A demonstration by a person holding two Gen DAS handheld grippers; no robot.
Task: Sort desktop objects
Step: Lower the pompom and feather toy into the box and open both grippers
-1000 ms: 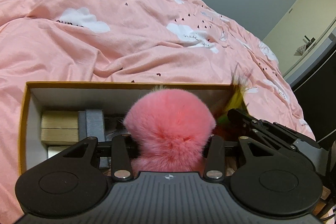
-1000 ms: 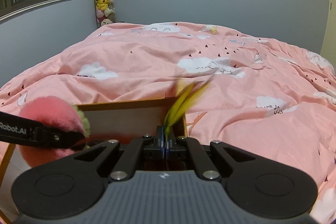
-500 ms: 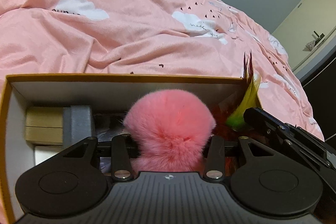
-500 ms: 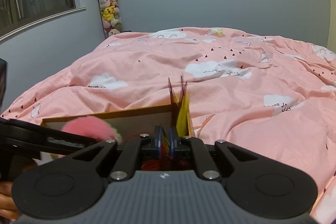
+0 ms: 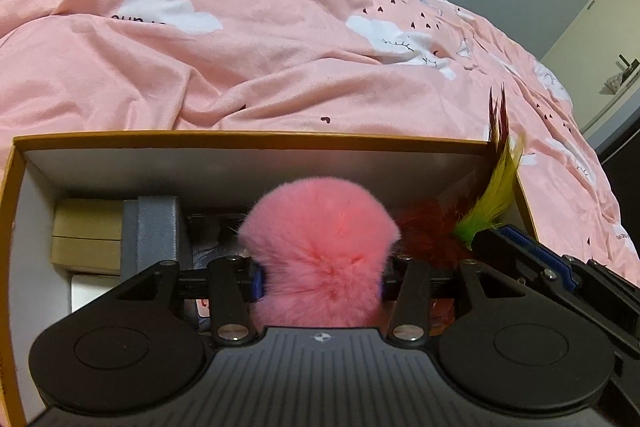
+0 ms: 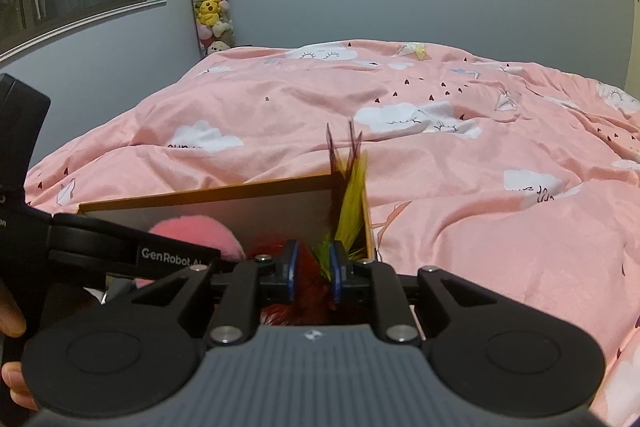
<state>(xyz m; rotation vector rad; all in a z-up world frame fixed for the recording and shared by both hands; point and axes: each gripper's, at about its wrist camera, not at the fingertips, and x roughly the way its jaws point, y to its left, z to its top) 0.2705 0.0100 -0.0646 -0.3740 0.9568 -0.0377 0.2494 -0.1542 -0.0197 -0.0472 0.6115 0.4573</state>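
Step in hand, judged: release of two items into the open cardboard box with orange rim and white inner walls (image 5: 248,141), resting on the pink cloud-print duvet (image 5: 240,59).

Left gripper (image 5: 320,281): jaws opening, fluffy pink pompom (image 5: 320,259) between them and over the box interior; fur hides the pads, so contact cannot be told (probably loosening).

Right gripper (image 6: 313,273): jaws narrow but opening, blue pads apart; red, green and yellow feather toy (image 6: 350,199) between them, tips leaning at the box's right far corner above the rim, red fluff low inside the box.

Already in box, left end: tan cardboard carton (image 5: 86,237), grey rectangular case (image 5: 156,227) touching it.

Next move calls for: jaws fully clear of fur and feathers, then a straight lift of both grippers, which sit close together (snagged fibres could drag either item back out).
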